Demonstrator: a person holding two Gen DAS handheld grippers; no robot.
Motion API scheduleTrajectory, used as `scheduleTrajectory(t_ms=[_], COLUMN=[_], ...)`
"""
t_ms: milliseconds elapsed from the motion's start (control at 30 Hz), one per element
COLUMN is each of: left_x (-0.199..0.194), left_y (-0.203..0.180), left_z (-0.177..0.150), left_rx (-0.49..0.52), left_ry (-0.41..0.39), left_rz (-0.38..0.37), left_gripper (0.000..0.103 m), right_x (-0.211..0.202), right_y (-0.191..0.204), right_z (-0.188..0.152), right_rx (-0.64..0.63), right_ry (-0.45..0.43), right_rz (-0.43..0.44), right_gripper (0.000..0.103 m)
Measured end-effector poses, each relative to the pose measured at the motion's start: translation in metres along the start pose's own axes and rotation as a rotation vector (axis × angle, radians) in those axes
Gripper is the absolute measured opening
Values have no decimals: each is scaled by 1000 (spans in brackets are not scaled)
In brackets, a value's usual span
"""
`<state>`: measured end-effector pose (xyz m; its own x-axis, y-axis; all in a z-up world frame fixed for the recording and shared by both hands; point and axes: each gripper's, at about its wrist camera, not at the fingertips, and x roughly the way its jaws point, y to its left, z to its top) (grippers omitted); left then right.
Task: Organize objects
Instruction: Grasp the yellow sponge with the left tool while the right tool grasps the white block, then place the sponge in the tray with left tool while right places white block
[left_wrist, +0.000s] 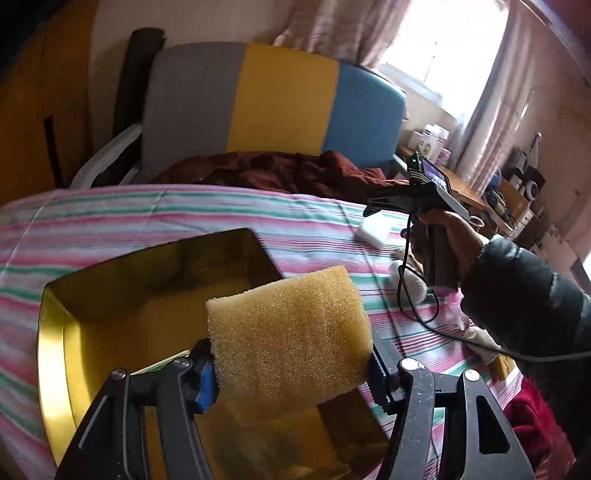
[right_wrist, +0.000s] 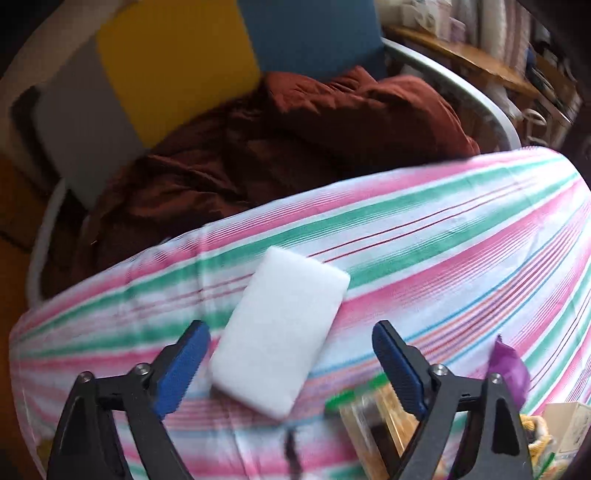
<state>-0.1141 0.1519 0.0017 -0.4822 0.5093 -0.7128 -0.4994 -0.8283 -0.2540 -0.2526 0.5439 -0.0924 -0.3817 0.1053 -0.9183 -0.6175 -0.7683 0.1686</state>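
Note:
My left gripper (left_wrist: 291, 363) is shut on a yellow sponge (left_wrist: 291, 325), which hangs above a shiny gold tray (left_wrist: 51, 332) on the striped cloth. A white foam block (right_wrist: 280, 339) lies flat on the cloth; in the left wrist view this white block (left_wrist: 373, 230) sits under the other gripper. My right gripper (right_wrist: 291, 343) stands open just above it, blue pads (right_wrist: 184, 365) on either side and not touching it. A person's hand and dark sleeve (left_wrist: 517, 295) hold that right gripper (left_wrist: 373, 206).
The pink, green and white striped cloth (right_wrist: 443, 240) covers the table. A maroon garment (right_wrist: 295, 140) lies on the grey, yellow and blue chair (left_wrist: 280, 103) behind. Snack packets (right_wrist: 373, 417), a purple wrapper (right_wrist: 509, 365) and a plush toy (left_wrist: 406, 280) lie at the right.

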Motion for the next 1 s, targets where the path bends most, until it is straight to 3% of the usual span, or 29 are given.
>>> scheduleTrajectory(t_ms=[133, 167, 333, 433, 567, 767, 833, 1000], left_x=[2, 1, -2, -10, -31, -66, -77, -96], left_y=[10, 12, 13, 18, 30, 63, 76, 101], left_z=[-4, -5, -9, -12, -17, -36, -43, -60], left_rx=[-24, -30, -44, -61, -84, -164, -194, -227], left_ry=[11, 11, 10, 2, -30, -72, -85, -99], left_rz=[-3, -4, -5, 6, 48, 172, 220, 297], left_gripper=[64, 64, 64, 64, 65, 66, 67, 72], right_x=[12, 9, -21, -57, -111, -158, -168, -177], right_y=[7, 12, 31, 44, 70, 134, 155, 174], right_z=[-1, -3, -20, -42, -80, -142, -163, -193], right_rx=[-29, -65, -230, -322, -436, -591, -635, -650], right_ry=[16, 5, -39, -81, -118, -67, -73, -77], right_rz=[-39, -37, 8, 76, 243, 513, 535, 565], right_gripper=[80, 66, 61, 61, 61, 71, 82, 85])
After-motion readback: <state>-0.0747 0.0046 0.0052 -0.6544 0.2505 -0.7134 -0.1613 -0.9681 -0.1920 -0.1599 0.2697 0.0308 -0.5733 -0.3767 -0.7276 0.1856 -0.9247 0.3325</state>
